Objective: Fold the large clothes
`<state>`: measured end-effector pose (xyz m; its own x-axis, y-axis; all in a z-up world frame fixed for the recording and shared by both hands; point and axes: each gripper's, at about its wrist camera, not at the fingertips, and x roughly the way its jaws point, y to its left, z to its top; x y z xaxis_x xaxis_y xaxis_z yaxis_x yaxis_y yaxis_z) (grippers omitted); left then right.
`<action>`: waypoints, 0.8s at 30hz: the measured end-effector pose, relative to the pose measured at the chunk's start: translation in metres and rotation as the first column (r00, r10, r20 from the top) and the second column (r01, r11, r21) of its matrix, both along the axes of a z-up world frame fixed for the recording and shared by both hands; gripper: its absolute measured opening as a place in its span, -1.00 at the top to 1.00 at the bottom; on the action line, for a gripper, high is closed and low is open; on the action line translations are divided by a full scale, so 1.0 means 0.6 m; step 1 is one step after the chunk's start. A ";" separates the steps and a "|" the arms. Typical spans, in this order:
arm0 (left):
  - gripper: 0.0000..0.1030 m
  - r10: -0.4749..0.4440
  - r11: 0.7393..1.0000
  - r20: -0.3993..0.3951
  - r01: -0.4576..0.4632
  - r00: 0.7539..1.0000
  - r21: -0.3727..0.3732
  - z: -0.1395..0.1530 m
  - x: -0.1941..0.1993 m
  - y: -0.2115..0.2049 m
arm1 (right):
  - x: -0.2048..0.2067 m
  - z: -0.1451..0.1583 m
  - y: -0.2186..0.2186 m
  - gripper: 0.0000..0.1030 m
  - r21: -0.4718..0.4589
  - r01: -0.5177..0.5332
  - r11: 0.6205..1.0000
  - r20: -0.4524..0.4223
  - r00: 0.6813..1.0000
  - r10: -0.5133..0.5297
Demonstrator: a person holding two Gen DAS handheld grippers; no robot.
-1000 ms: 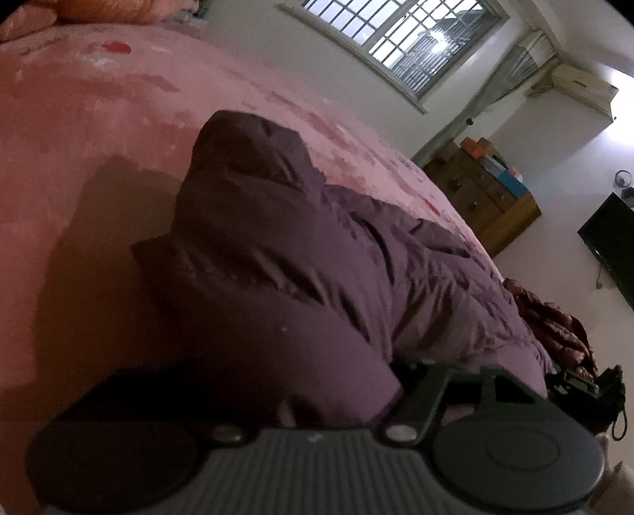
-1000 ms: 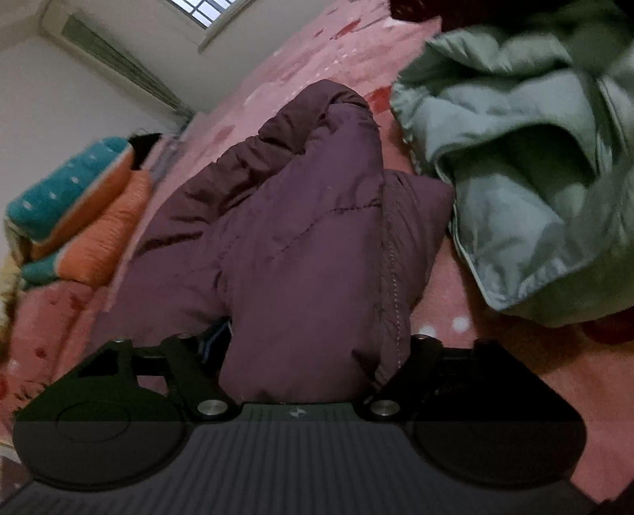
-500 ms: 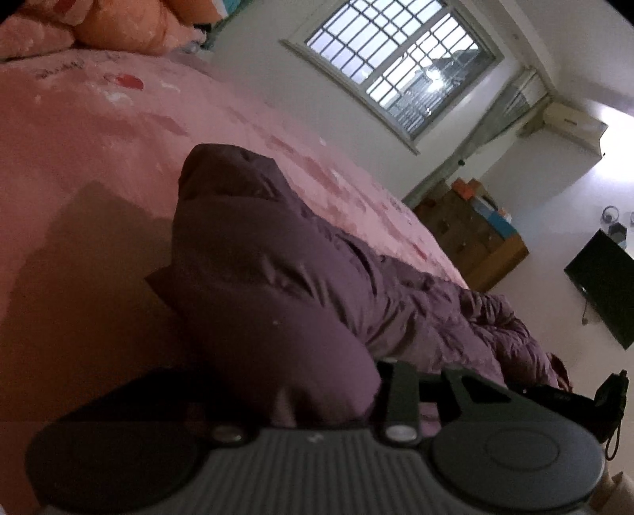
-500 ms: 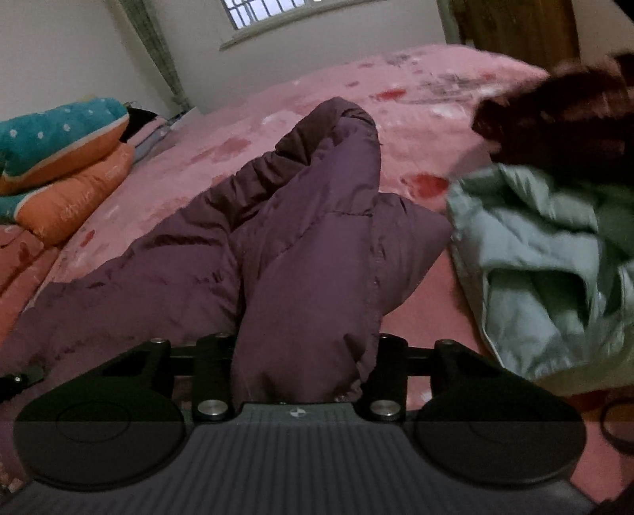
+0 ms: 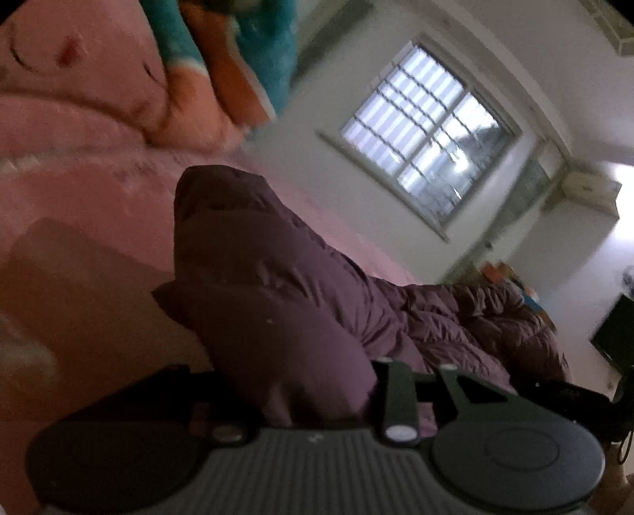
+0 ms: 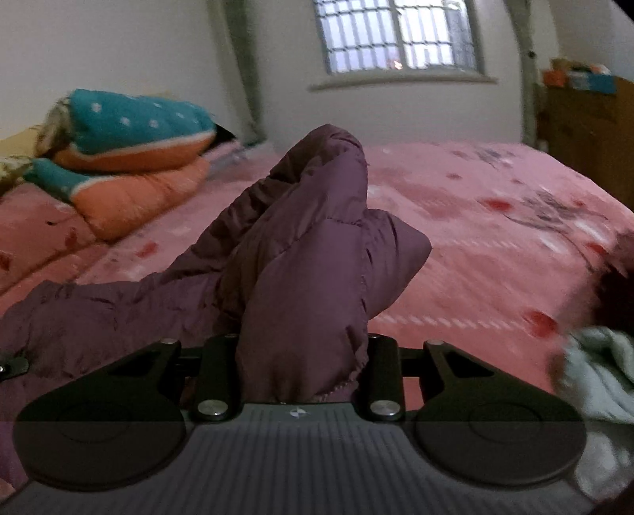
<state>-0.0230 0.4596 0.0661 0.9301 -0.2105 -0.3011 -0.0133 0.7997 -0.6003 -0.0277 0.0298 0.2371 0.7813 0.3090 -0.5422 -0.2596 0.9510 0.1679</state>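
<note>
Purple quilted fabric bunched between both sets of fingers. Right gripper: jaws just drawn in, now clamped on a thick puffed fold of the purple padded coat, black fingers pressing it from either side, stitched hem hanging just above the gripper body. Left gripper: jaws likewise just drawn in, pinching another padded fold of the same coat; one finger plain on the right of the fold, the other lost in shadow and blur on the left. Coat lifted at both gripped ends, standing up in a hump in front of each camera, the rest trailing down and lying crumpled on the pink bed. In the left wrist view, the coat's body stretching away to the right along the bed edge. Beyond the coat in the right wrist view, stacked teal-and-orange bedding at the head of the bed, well apart from it. At the right edge, a pale green garment beside the gripper, a dark reddish thing above it too blurred to name. Further back, a barred window in the white wall and a wooden cabinet at the right.
</note>
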 end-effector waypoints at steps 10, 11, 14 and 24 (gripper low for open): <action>0.37 0.291 0.953 0.057 -0.295 0.955 0.064 0.025 -0.071 0.113 | 0.103 0.002 0.232 0.21 0.025 -0.183 0.983 0.070 0.981 0.181; 0.37 0.318 0.945 0.055 -0.321 0.947 0.068 0.024 -0.074 0.123 | 0.112 -0.002 0.256 0.21 0.022 -0.200 0.980 0.076 0.977 0.198; 0.37 0.382 0.918 0.041 -0.385 0.923 0.092 0.019 -0.079 0.148 | 0.130 -0.018 0.323 0.21 0.018 -0.238 0.971 0.080 0.968 0.236; 0.27 0.472 0.880 -0.059 -0.466 0.880 0.090 -0.056 -0.076 0.189 | 0.199 -0.096 0.446 0.21 -0.067 -0.250 0.966 0.046 0.966 0.253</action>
<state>-0.0685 0.5732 0.0328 0.8878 0.2691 -0.3733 -0.4412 0.7284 -0.5242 0.0916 0.2972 0.1797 0.7111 0.4679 -0.5248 -0.4990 0.8617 0.0920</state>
